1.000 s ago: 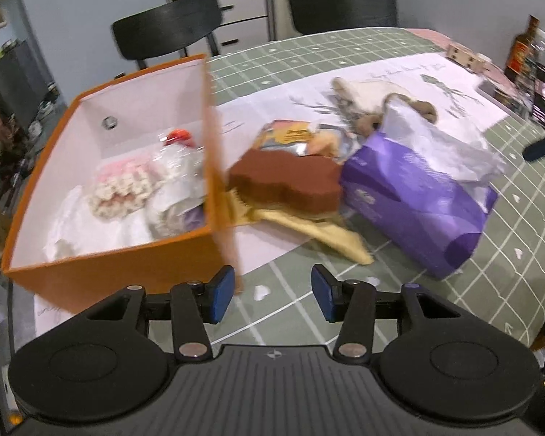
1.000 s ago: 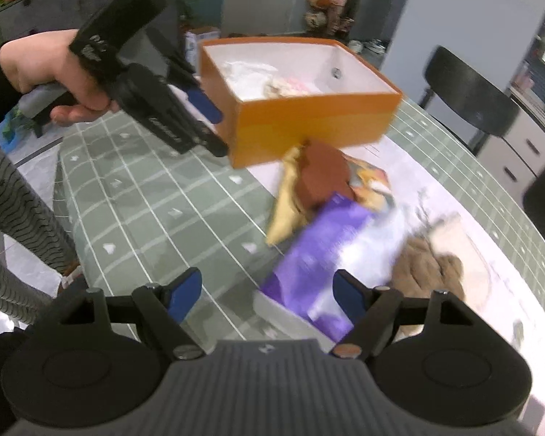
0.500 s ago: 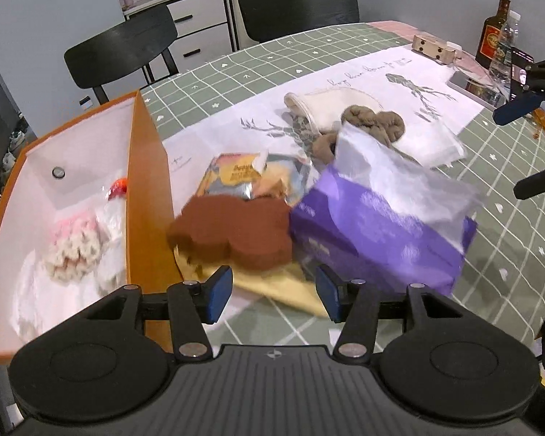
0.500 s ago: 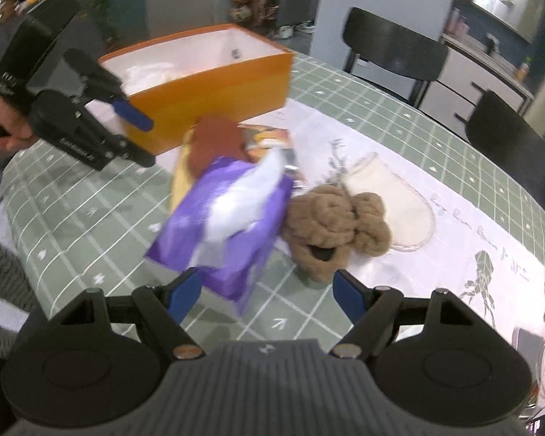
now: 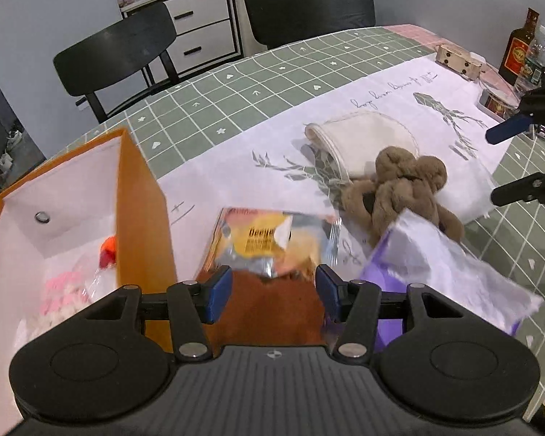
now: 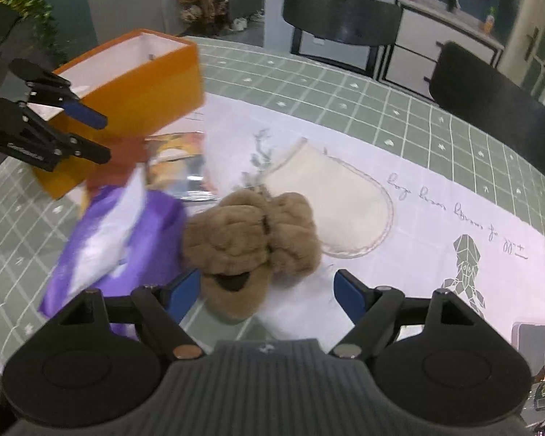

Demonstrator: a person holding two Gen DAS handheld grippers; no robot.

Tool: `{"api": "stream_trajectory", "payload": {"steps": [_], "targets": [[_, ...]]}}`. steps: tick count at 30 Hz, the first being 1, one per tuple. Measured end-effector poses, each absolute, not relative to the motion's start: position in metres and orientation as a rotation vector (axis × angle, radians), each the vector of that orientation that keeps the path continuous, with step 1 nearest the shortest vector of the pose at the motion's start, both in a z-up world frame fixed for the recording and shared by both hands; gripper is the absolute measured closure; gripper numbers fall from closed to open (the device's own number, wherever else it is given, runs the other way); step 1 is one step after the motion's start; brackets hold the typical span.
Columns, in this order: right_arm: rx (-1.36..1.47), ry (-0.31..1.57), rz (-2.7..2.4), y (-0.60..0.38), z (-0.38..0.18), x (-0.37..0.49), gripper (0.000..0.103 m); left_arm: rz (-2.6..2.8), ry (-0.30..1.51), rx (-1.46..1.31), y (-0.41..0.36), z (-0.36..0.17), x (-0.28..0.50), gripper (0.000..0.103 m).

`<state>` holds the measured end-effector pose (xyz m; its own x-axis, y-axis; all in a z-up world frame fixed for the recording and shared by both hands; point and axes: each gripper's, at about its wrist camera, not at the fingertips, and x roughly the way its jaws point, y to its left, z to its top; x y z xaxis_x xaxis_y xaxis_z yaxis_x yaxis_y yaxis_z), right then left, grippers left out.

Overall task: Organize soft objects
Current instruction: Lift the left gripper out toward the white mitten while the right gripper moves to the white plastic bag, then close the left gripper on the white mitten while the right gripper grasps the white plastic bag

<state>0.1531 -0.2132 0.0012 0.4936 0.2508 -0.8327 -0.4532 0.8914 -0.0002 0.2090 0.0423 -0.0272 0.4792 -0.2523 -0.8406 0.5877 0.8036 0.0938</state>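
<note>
An orange box [image 5: 141,196] with a white inside stands at the left; it holds a pink knitted item [image 5: 60,296] and a clear wrapped item. My left gripper [image 5: 274,292] is open, with a brown sponge-like block [image 5: 272,309] between its fingers. Beyond lie a snack packet [image 5: 272,236], a purple tissue pack [image 5: 450,272], a brown plush toy [image 5: 403,189] and a cream pouch [image 5: 363,145]. My right gripper [image 6: 269,290] is open, its fingers on either side of the plush toy [image 6: 250,239]. The left gripper also shows in the right wrist view [image 6: 91,134], beside the box [image 6: 134,94].
A green checked tablecloth [image 5: 272,72] with a white runner [image 5: 399,105] covers the table. Bottles [image 5: 519,51], a tin and a small wooden block [image 5: 457,61] stand at the far right. Two black chairs [image 5: 120,58] are behind the table.
My left gripper has moved right from the box and closed in over the brown block. My right gripper has swung from the tissue pack to the plush toy, which is now between its fingers.
</note>
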Motion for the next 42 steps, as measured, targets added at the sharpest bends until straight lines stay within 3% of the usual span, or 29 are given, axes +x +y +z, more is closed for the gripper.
{"api": "stream_trajectory", "payload": {"steps": [5, 14, 25, 32, 34, 38, 40, 41, 42], "targets": [[-0.202, 0.993, 0.410, -0.220, -0.019, 0.182, 0.023, -0.540, 0.950, 0.431, 0.019, -0.033, 0.231, 0.041], [-0.523, 0.964, 0.509, -0.226, -0.069, 0.178, 0.006, -0.614, 0.958, 0.558, -0.060, -0.049, 0.271, 0.028], [-0.511, 0.951, 0.655, -0.245, -0.091, 0.193, 0.005, -0.574, 1.151, 0.362, -0.097, -0.088, 0.339, 0.025], [-0.437, 1.019, 0.706, -0.257, -0.099, 0.212, 0.005, -0.583, 1.170, 0.313, -0.105, -0.100, 0.344, 0.027], [-0.425, 1.040, 0.734, -0.261, -0.102, 0.213, 0.005, -0.588, 1.156, 0.313, -0.108, -0.097, 0.344, 0.033], [-0.442, 1.046, 0.748, -0.263, -0.103, 0.208, 0.006, -0.610, 1.161, 0.307, -0.115, -0.099, 0.344, 0.058], [-0.443, 1.048, 0.746, -0.265, -0.102, 0.206, 0.012, -0.612, 1.153, 0.314, -0.119, -0.100, 0.344, 0.069], [-0.446, 1.043, 0.753, -0.265, -0.100, 0.203, 0.021, -0.614, 1.148, 0.307, -0.119, -0.099, 0.343, 0.074], [-0.448, 1.035, 0.760, -0.265, -0.097, 0.200, 0.039, -0.616, 1.143, 0.297, -0.119, -0.098, 0.343, 0.079]]}}
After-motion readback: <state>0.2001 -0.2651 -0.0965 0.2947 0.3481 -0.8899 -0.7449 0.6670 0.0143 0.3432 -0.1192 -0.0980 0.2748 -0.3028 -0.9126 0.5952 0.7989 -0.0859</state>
